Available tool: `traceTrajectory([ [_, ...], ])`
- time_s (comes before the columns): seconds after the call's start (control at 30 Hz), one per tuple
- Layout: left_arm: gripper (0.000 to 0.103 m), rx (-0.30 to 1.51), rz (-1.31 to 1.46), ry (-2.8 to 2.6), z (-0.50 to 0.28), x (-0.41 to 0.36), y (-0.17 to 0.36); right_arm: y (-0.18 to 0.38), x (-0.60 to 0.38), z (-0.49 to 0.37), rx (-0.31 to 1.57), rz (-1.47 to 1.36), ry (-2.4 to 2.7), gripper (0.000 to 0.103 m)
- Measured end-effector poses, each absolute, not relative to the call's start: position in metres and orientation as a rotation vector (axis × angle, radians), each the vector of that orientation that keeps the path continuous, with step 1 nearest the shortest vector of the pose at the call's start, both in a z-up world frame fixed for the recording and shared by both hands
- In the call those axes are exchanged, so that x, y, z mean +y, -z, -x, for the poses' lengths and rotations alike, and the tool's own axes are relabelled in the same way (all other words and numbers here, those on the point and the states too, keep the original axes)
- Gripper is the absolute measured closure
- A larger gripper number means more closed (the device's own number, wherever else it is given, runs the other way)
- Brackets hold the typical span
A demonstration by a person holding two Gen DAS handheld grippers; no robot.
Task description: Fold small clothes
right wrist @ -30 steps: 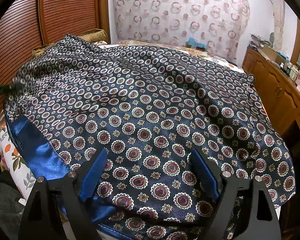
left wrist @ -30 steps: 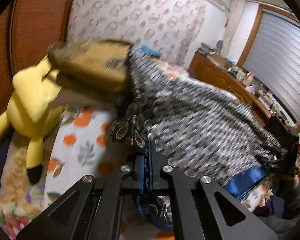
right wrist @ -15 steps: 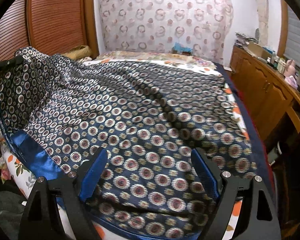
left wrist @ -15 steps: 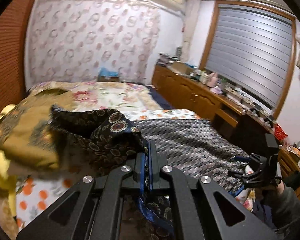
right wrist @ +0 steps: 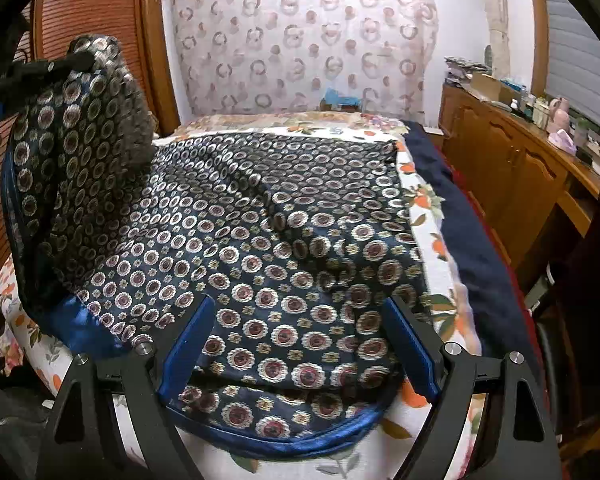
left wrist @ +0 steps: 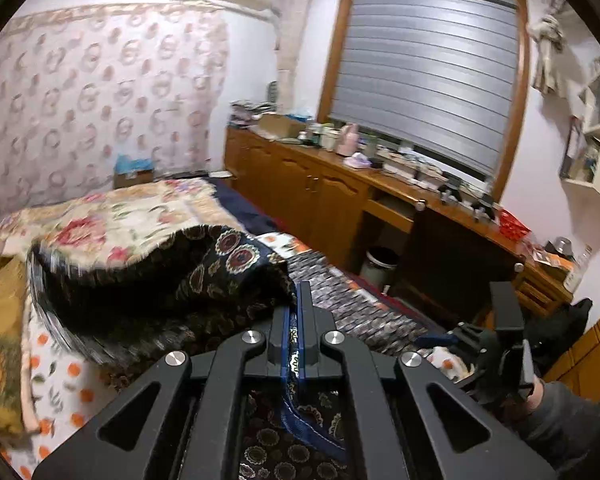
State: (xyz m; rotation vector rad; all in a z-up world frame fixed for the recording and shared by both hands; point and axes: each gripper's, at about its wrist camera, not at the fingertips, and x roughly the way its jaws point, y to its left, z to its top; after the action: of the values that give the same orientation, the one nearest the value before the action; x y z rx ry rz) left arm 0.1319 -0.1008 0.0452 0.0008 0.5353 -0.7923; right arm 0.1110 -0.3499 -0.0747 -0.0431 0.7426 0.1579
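A dark blue satin garment (right wrist: 280,232) with ringed medallions and a blue hem lies spread over the bed. My left gripper (left wrist: 298,312) is shut on its blue-trimmed edge, and the lifted cloth (left wrist: 188,280) folds over to the left of the jaws. In the right wrist view that raised corner hangs from the left gripper (right wrist: 78,59) at the upper left. My right gripper (right wrist: 300,320) stands open just above the garment's near hem, with nothing between its blue pads (right wrist: 188,336). From the left wrist view the right gripper (left wrist: 460,334) shows at the bed's right edge, held by a grey-sleeved hand.
The bed (right wrist: 428,232) has an orange-flowered sheet and a navy blanket (right wrist: 452,200) along its right side. A wooden cabinet (left wrist: 320,196) with a cluttered top runs under the shuttered window. A bin (left wrist: 378,266) stands by it. A gold cushion (left wrist: 0,320) sits left, and a slatted wardrobe (right wrist: 92,12) behind.
My left gripper rose and swung across with the garment's corner, its view turning from the yellow plush toy to the window. My right gripper drew back; the near hem now shows.
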Motion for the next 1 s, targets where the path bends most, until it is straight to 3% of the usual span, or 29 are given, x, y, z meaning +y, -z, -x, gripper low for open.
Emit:
traceTrajectory([
  [0.2, 0.099, 0.54, -0.034, 0.813, -0.125, -0.12, -0.054, 0.065, -0.366, -0.102, 0.71, 0.008, -0.148, 0.016],
  [0.27, 0.092, 0.582, -0.065, 0.793, -0.128, -0.124, -0.045, 0.062, -0.367, -0.1, 0.705, 0.008, -0.143, 0.016],
  [0.4, 0.057, 0.642, -0.05, 0.807, -0.131, -0.119, -0.027, 0.061, -0.37, -0.1, 0.701, 0.011, -0.139, 0.016],
  [0.47, 0.048, 0.653, -0.043, 0.794, -0.13, -0.115, -0.024, 0.065, -0.368, -0.105, 0.703, 0.009, -0.138, 0.016],
  [0.53, 0.032, 0.646, -0.035, 0.768, -0.126, -0.104, -0.02, 0.066, -0.366, -0.107, 0.703, 0.009, -0.139, 0.016],
  [0.6, 0.027, 0.64, -0.035, 0.747, -0.123, -0.101, -0.016, 0.067, -0.364, -0.108, 0.701, 0.01, -0.14, 0.016],
  [1.0, 0.026, 0.662, -0.006, 0.603, -0.118, -0.047, 0.015, 0.071, -0.353, -0.14, 0.727, 0.064, -0.16, 0.016],
])
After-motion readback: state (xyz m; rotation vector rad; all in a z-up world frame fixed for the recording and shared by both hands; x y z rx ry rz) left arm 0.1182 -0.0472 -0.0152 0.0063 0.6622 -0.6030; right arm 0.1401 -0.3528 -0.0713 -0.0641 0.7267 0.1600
